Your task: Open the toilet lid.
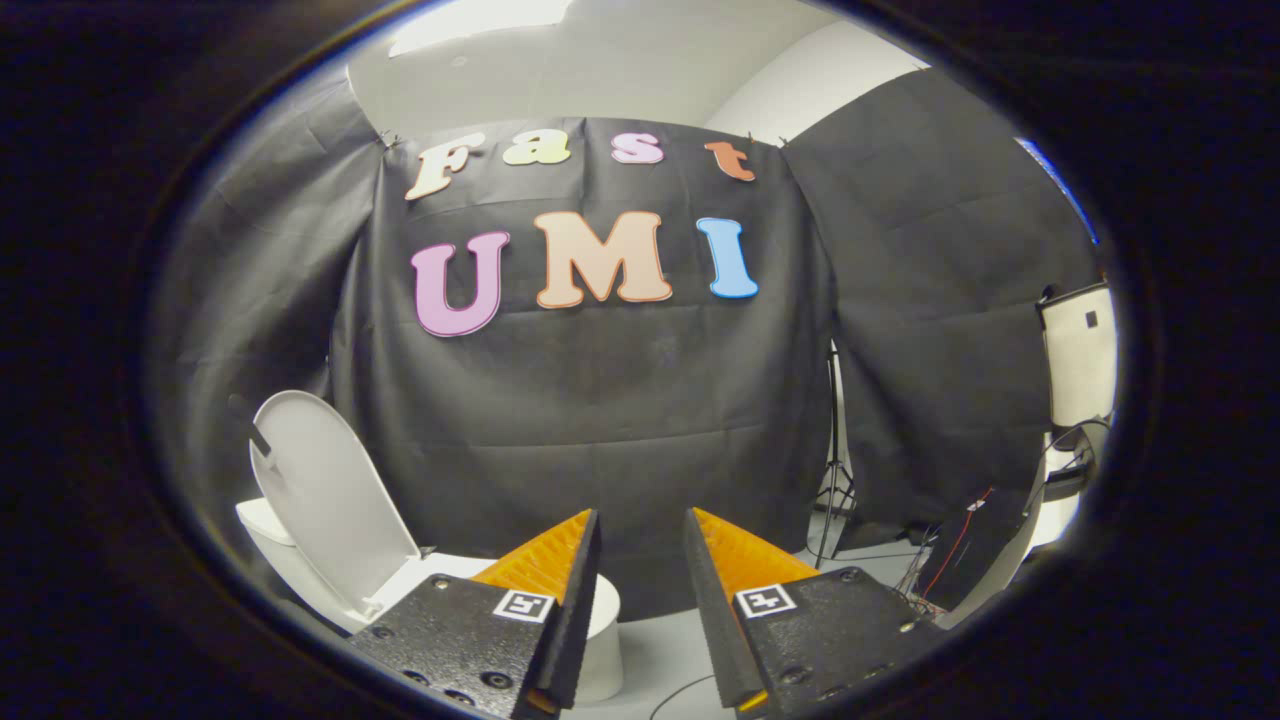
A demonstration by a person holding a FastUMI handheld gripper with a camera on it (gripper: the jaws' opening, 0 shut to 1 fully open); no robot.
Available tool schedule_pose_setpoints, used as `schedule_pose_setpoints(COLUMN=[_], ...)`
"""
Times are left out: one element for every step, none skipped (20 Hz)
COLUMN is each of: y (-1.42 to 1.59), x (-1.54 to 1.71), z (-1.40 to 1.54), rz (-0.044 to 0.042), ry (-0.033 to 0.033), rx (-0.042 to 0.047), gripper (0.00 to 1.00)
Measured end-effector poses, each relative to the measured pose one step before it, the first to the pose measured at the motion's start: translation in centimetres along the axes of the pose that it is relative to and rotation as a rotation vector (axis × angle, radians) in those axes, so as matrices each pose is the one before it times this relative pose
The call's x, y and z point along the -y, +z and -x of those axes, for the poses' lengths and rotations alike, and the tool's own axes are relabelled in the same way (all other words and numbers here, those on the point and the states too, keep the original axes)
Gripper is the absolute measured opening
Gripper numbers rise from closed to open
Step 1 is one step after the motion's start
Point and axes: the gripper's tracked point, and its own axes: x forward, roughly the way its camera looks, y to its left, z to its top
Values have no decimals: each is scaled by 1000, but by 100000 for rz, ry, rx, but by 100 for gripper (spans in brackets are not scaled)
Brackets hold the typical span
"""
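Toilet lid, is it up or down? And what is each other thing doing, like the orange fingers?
toilet lid: up, standing open and leaning back.
toilet: uncovered, mostly hidden behind the fingers.
gripper: open, its fingers apart with nothing between them, raised away from the toilet.
tripod stand: upright on the floor by the black cloth.

Two wedge-shaped orange fingers [545, 560] with ribbed faces and black inner pads are seen on the gripper [642, 545], a gap left between them. Each is carried on a black textured block studded with screws and marked with a square black-and-white tag.
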Motion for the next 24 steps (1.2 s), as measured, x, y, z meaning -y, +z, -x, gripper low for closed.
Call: schedule_pose_setpoints(y=[-97, 20, -57, -105, -62, 18, 4, 33, 28, 19, 40, 29, -45, -32, -37, 30, -49, -4, -71, -20, -90, 1, -79, 38], x=[-98, -125, -46, -41, 85, -11, -80, -7, 61, 25, 31, 91, 46, -39, 95, -39, -90, -64, 48, -43, -33, -63, 57, 20], z=[-39, -32, -79, -33, 48, -39, -34, 23, 51, 17, -29, 76, -46, -10, 86, -28, -45, -15, -85, 21, -58, -42, -16, 17], rz=[220, 16, -67, 87, 40, -74, -70, -144, -261, -352, -372, -278, -228, -104, -77, -30, 36, 80, 52, 23, -12, 6, 5, -63], ry=[378, 390, 277, 6, -128, 25, 31, -37, -18, -9, 39, -113, -179, -88, -136, 24, 62, 109, 40, 97, 82, 68, -26, -85], rx=[-252, -191, -438, -393, -201, -72, 146, 198, 181, 302, 202, 123, 21, -2, 3, -38, -83, -156, -218, -264, -228, -220, -198, -81], gripper=[52, 52, 52, 52, 52, 52, 52, 52, 52, 52, 52, 52, 52, 52, 52, 52, 52, 52, 52, 52, 52, 52, 52, 52])
